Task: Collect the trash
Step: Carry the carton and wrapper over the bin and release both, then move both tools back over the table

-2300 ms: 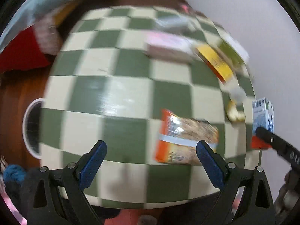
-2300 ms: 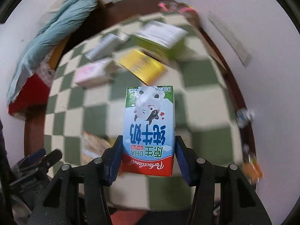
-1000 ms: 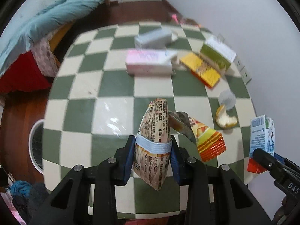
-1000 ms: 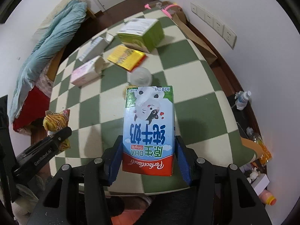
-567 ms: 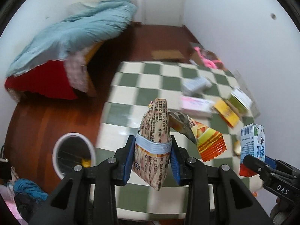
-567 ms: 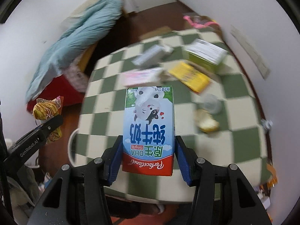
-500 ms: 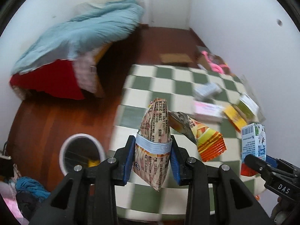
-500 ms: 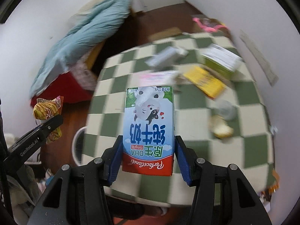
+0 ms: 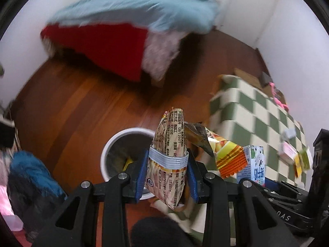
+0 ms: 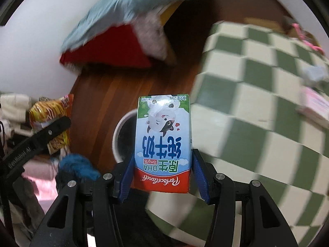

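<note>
My left gripper [image 9: 167, 175] is shut on a crumpled snack wrapper [image 9: 169, 150] and holds it just above and right of a white round trash bin [image 9: 115, 154] on the wooden floor. My right gripper [image 10: 162, 173] is shut on a small blue and white milk carton [image 10: 163, 142], held upside down in front of the same bin [image 10: 121, 142]. The carton also shows in the left wrist view [image 9: 254, 164], and the wrapper in the right wrist view [image 10: 51, 121].
A table with a green and cream checked cloth [image 10: 257, 111] stands to the right, with several boxes [image 10: 314, 105] on it. A bed with a blue blanket [image 9: 133, 10] and red cover is behind. Clothes and a blue fluffy thing [image 9: 30, 173] lie left of the bin.
Both grippers have swung left, away from the table and over the floor, with the wrapper and the carton still held. The bin is now close below them.
</note>
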A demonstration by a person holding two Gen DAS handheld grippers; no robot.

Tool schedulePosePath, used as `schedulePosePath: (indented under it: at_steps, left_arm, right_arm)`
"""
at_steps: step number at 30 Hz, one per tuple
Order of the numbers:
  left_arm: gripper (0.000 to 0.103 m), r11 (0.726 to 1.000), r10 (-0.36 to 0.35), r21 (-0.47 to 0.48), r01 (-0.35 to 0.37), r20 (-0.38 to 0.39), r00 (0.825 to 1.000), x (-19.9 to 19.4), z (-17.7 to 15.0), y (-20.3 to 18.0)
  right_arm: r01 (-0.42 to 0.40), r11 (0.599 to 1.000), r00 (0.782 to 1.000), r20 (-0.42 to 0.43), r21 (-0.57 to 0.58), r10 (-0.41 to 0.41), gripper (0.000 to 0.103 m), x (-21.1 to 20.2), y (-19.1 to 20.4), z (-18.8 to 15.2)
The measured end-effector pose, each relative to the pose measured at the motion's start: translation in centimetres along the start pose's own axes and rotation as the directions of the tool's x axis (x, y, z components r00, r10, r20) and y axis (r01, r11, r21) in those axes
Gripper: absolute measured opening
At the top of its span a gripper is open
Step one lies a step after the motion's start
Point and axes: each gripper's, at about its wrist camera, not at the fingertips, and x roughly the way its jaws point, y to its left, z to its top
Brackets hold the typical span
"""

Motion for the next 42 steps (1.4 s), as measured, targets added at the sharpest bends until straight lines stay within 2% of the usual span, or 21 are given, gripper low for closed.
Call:
schedulePosePath:
  at_steps: [4,6,9,10,12,14,17,20,21,23,25,27,33,37,42]
  left_arm:
    - [0.031,0.995,-0.032,-0.096,0.022,-0.107,0.994,4.5,0.2,5.6]
    - [0.032,0.986,-0.096,-0.15,0.071,-0.163,0.982,7.0,0.2,8.0]
    - [0.035,0.975,-0.138,-0.199,0.096,-0.212,0.967,9.5,-0.2,9.8]
    - [0.04,0.974,-0.14,-0.205,0.093,-0.229,0.963,10.3,-0.4,10.3]
    - [0.071,0.975,-0.133,-0.205,0.081,-0.251,0.959,11.5,-0.8,11.0]
    - [0.081,0.972,-0.131,-0.223,0.073,-0.253,0.959,12.3,-1.2,12.0]
    - [0.084,0.965,-0.111,-0.26,0.041,-0.261,0.959,12.9,-2.0,13.9]
    - [0.099,0.961,-0.072,-0.275,-0.006,-0.273,0.959,13.2,-2.7,15.1]
    - [0.099,0.961,-0.057,-0.277,-0.022,-0.275,0.96,13.2,-3.0,15.5]
    - [0.099,0.961,-0.027,-0.271,-0.052,-0.278,0.96,13.3,-3.4,15.8]
    - [0.099,0.962,0.007,-0.26,-0.081,-0.273,0.962,13.1,-3.7,16.0]
    - [0.099,0.961,0.047,-0.253,-0.111,-0.248,0.968,12.2,-4.0,15.9]
    - [0.099,0.948,0.198,-0.212,-0.237,-0.189,0.962,9.4,-4.4,14.5]
    - [0.099,0.948,0.23,-0.185,-0.259,-0.166,0.959,7.3,-4.7,13.3]
    - [0.099,0.954,0.239,-0.154,-0.259,-0.134,0.962,4.6,-5.0,11.4]
  right_arm:
    - [0.025,0.998,0.995,-0.093,-0.062,-0.03,0.055,6.3,3.7,1.2]
    - [0.041,0.996,0.989,-0.139,-0.084,-0.052,0.055,9.5,5.0,1.6]
    - [0.064,0.993,0.979,-0.188,-0.098,-0.082,0.055,13.1,6.1,2.2]
    - [0.067,0.993,0.976,-0.202,-0.101,-0.087,0.055,14.0,6.4,2.4]
    - [0.082,0.99,0.968,-0.227,-0.112,-0.106,0.055,15.9,7.0,2.7]
    - [0.093,0.988,0.962,-0.245,-0.125,-0.122,0.055,17.6,7.6,3.1]
    - [0.111,0.984,0.953,-0.265,-0.136,-0.144,0.056,19.7,7.9,3.7]
    - [0.116,0.982,0.948,-0.28,-0.149,-0.154,0.056,21.5,8.3,4.4]
    - [0.115,0.981,0.946,-0.283,-0.155,-0.155,0.057,22.0,8.5,4.6]
    - [0.112,0.981,0.945,-0.29,-0.158,-0.155,0.068,22.6,8.7,4.7]
    - [0.106,0.982,0.945,-0.291,-0.157,-0.149,0.091,23.0,8.8,4.6]
    - [0.11,0.98,0.944,-0.29,-0.166,-0.155,0.098,23.0,8.8,4.9]
    - [0.161,0.961,0.941,-0.26,-0.226,-0.219,0.102,21.5,9.6,3.6]
    - [0.179,0.947,0.94,-0.236,-0.267,-0.245,0.102,19.3,9.6,2.3]
    - [0.156,0.948,0.95,-0.221,-0.279,-0.221,0.102,16.2,10.0,0.9]
